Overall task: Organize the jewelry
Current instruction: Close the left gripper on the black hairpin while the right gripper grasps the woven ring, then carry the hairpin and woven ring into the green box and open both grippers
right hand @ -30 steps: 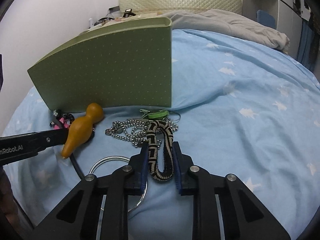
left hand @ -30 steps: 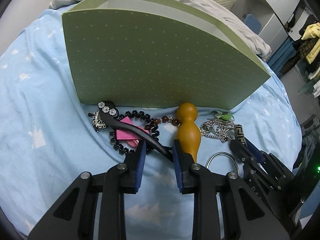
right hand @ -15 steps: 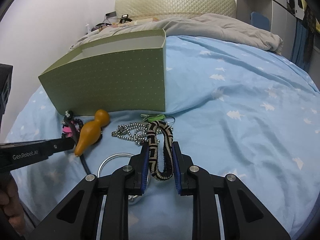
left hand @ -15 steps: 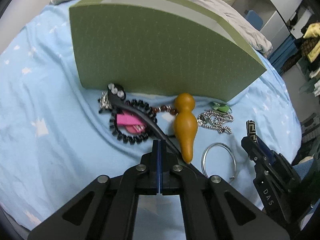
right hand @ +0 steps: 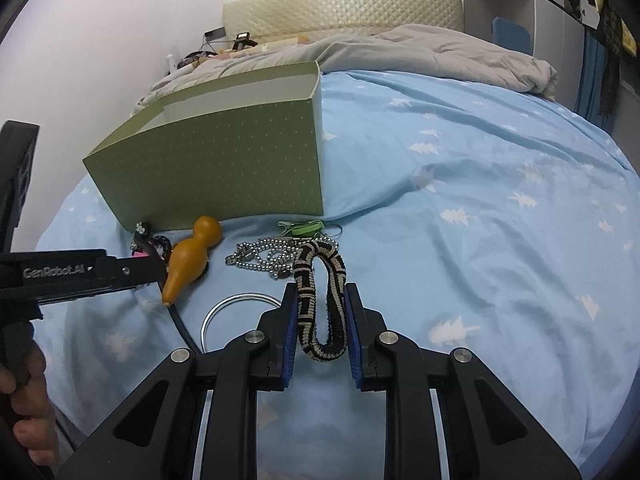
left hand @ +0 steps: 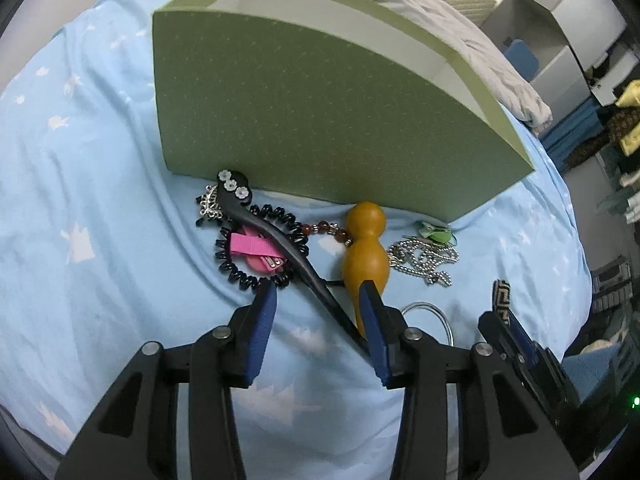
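In the left wrist view the left claw (left hand: pixel 318 304) stands released at the lower centre of the frame, its blue pads spread wide over the light blue bed sheet (left hand: pixel 80 160). Between the pads runs the dark shaft of a black hair stick (left hand: pixel 280 236), whose flowered head lies up toward the middle of the frame, just before the green box (left hand: pixel 320 120). The stick crosses a black coil hair tie (left hand: pixel 256 248) with a pink clip (left hand: pixel 260 252) inside it. Just right of these lies an orange gourd pendant (left hand: pixel 366 252), its narrow end touching or nearly touching the right pad (the contact is hard to judge). Further right sit a silver ball chain (left hand: pixel 424 258) and a silver bangle (left hand: pixel 432 312).

In the right wrist view the right claw (right hand: pixel 320 320) is clenched on a black-and-beige woven bracelet (right hand: pixel 320 292) at the lower centre, the loop pinched between both pads and its upper end reaching toward the ball chain. A green clip (right hand: pixel 304 227) lies near the box's lower right corner. The box stands open on the bed in the upper left of that frame.
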